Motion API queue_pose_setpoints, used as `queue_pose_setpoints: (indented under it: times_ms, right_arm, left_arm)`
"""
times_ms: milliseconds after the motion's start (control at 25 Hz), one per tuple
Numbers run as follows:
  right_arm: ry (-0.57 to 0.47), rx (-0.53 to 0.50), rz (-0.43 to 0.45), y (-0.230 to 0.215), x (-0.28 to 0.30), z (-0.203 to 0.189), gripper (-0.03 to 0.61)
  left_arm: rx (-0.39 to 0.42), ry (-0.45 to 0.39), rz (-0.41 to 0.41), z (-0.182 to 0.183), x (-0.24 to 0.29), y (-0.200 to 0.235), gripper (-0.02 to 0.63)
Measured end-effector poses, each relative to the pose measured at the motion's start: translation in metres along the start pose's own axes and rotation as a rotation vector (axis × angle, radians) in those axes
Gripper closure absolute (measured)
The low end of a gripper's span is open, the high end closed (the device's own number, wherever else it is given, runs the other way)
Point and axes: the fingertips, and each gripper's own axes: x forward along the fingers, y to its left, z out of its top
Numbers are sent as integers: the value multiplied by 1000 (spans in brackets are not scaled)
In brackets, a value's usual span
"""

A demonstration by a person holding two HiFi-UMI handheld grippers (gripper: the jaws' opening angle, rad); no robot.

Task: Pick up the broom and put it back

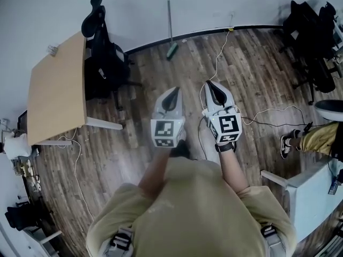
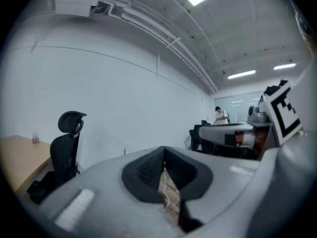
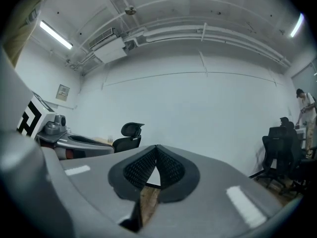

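both claws shut and empty, broom at the wall

my left claw (image 1: 172,96) and my right claw (image 1: 213,90) sit side by side in front of my chest, pointing about level toward twelve o'clock. each one has its jaws pressed together at the tips. the left gripper view and the right gripper view show only floor (image 1: 257,79) through the small gap below the pads, so i am carrying nothing.

the broom (image 1: 169,25) is well apart from me at twelve o'clock. it stands nearly upright with its handle against the wall (image 1: 225,4) and its green head (image 1: 172,51) down where floor and wall meet. leaning there keeps it off the walkway, so it looks to me like its resting place. whether i have finished or not yet begun, i cannot tell.

a desk (image 1: 56,90) lies at nine o'clock with a black office chair (image 1: 104,58) tucked beside it at ten. a white cable (image 1: 217,63) trails across the boards at one o'clock, between me and the wall. if i walk to the broom i should step around it. i judge the shut jaws are simply my idle carry, with nothing near to grab.
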Motion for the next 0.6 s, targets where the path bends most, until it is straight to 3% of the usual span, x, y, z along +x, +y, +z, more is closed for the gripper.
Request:
queue_pose_setpoints:
  times_ms: [280,440,600]
  right_arm:
    - [12,-21,41,8,63,10,574]
    - [16,-33,71,17,99,15,574]
    - [54,-21,90,23,144,11,572]
  left_arm:
    - [-35,-49,-28,22,40,46,612]
    - [34,-70,-13,34,58,75,612]
    - [30,-76,-8,37,74,110,612]
